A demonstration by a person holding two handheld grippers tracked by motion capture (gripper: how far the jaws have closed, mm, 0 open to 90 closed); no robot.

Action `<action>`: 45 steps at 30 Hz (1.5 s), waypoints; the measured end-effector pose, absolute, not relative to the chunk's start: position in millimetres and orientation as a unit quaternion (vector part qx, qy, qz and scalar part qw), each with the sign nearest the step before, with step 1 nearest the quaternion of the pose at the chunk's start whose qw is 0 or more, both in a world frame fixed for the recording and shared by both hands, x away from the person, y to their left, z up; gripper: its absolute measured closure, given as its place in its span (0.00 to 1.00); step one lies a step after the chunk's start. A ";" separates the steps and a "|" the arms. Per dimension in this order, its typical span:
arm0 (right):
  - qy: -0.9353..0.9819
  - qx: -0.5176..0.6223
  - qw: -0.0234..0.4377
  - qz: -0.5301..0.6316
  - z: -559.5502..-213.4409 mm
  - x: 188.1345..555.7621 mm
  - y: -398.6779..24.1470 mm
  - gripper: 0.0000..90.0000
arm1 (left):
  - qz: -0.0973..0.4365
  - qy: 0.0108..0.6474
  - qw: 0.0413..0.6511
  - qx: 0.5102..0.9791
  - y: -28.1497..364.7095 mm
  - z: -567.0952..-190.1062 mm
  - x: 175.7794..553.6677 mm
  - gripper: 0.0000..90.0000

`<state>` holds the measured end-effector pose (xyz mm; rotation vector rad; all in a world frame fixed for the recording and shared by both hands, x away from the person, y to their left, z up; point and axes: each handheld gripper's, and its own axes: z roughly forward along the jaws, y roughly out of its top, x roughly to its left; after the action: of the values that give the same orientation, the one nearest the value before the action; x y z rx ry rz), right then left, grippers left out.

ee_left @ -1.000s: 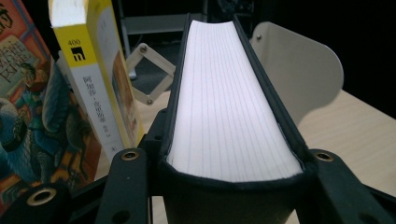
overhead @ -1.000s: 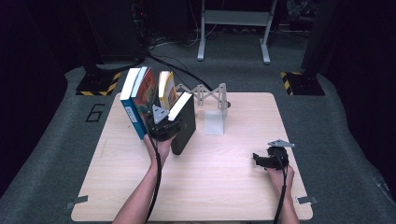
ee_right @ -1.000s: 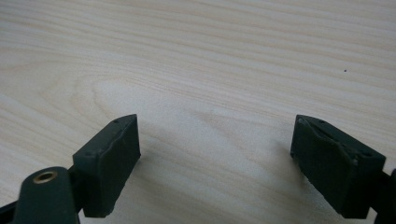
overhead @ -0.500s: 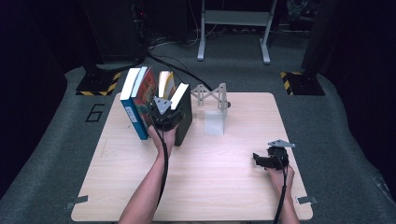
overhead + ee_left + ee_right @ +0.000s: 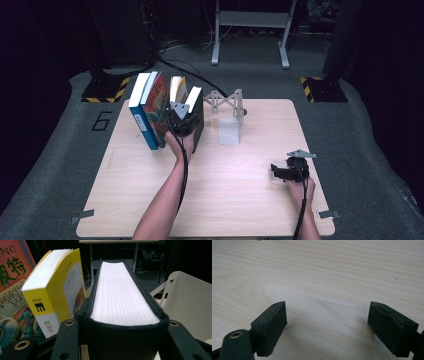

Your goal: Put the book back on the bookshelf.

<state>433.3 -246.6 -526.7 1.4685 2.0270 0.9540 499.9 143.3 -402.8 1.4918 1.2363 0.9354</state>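
One black book (image 5: 122,295) sits squeezed in my left gripper (image 5: 184,119), standing just beside the yellow book (image 5: 53,290) in the row. My right gripper (image 5: 334,325) rests open on the table (image 5: 240,200). Next I think I push the black book snug, then let go.

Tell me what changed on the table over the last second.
The left gripper, shut on the black book, carried it leftward until it stands close beside the yellow book. The grip held throughout. The right gripper stayed open on the table, and the blue book, red book and white bookend kept their places.
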 end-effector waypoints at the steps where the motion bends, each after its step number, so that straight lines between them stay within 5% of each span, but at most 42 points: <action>1: 0.736 0.534 0.230 0.347 -526.8 433.3 -246.5 0.16 | 0.381 0.505 0.474 0.612 144.0 -404.0 499.2 0.60; 15: 0.740 0.530 0.231 0.344 -527.2 433.8 -245.8 0.16 | 0.330 0.518 0.478 0.628 154.0 -408.6 493.7 0.54; 29: 0.741 0.531 0.233 0.339 -527.2 433.7 -244.5 0.16 | 0.276 0.532 0.471 0.647 166.0 -457.7 477.9 0.53; 37: 0.741 0.530 0.233 0.340 -527.3 433.8 -244.8 0.16 | 0.343 0.536 0.458 0.621 154.9 -465.4 472.0 0.60; 45: 0.742 0.527 0.235 0.342 -527.2 434.0 -245.8 0.17 | 0.340 0.553 0.449 0.614 146.7 -462.3 486.7 0.60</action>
<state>434.0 -245.8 -527.2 1.4460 2.0349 0.9372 486.7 146.7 -462.3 1.5182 1.3681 0.8402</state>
